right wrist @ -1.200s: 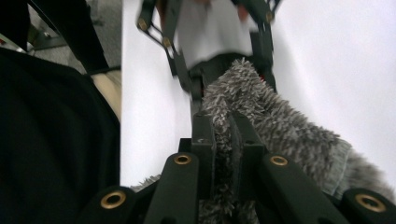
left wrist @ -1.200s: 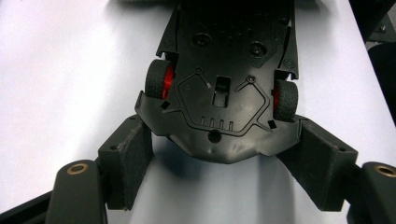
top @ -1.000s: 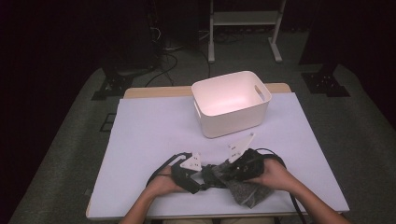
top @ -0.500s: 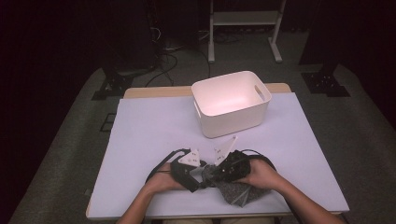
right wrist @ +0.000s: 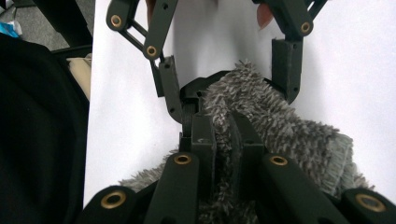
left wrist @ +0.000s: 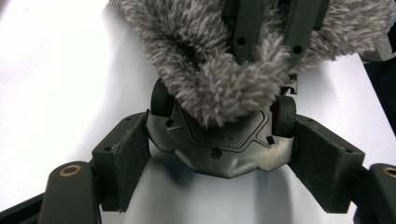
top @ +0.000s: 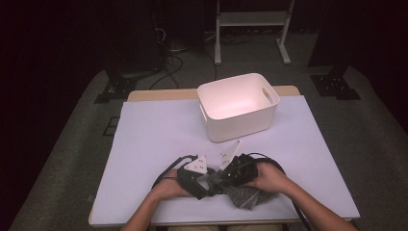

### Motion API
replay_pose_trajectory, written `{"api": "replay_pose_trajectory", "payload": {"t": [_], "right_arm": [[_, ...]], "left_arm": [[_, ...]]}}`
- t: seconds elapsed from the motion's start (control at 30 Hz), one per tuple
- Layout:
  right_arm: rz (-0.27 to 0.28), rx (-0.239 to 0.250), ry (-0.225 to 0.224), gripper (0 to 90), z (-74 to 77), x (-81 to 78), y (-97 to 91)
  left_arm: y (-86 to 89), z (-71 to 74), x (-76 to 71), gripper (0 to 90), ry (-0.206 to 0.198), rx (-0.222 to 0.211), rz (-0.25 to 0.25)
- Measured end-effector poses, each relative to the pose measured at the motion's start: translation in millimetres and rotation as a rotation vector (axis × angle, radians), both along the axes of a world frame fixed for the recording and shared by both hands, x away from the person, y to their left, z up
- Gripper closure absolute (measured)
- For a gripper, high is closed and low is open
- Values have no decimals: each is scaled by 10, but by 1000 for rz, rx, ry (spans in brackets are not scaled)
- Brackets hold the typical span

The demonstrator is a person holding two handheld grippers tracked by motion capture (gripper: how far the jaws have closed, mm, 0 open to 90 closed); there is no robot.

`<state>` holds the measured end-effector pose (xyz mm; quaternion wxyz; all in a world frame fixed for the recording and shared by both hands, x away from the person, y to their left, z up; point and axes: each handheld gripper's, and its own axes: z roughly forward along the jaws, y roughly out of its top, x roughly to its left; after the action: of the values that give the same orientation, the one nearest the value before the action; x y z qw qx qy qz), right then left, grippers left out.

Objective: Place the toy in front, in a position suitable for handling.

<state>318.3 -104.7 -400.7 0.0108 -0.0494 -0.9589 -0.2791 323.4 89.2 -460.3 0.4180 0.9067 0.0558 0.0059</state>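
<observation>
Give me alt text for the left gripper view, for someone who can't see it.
A grey toy car with black wheels sits on a white table between the left tongs, whose pads stand open beside it. A fluffy grey cloth drapes over the car, pinched by the right tongs.

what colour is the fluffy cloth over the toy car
Grey; the fluffy cloth shows best in the left gripper view, draped over the dark grey toy car.
</observation>
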Motion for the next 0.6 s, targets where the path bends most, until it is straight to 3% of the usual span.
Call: {"api": "replay_pose_trajectory", "payload": {"t": [0.07, 0.13, 0.27, 0.4, 0.53, 0.6], "right_arm": [[9, 0, -7, 811, -1, -5, 34], [41, 2, -5, 811, 5, -34, 188], [68, -23, -12, 811, -24, -26, 352], [58, -21, -14, 811, -41, 3, 302], [6, -10, -9, 811, 10, 32, 69], [-7, -1, -7, 811, 28, 40, 35]], "left_arm": [[-2, 2, -4, 239, -4, 0, -1], [-8, 15, -16, 240, -4, -18, 6], [-5, 9, -22, 239, -8, 7, 2], [-7, 14, -18, 240, -15, 6, 1], [-23, 50, -24, 240, -21, -22, 3], [-38, 64, -28, 240, -32, -16, -5]]}}
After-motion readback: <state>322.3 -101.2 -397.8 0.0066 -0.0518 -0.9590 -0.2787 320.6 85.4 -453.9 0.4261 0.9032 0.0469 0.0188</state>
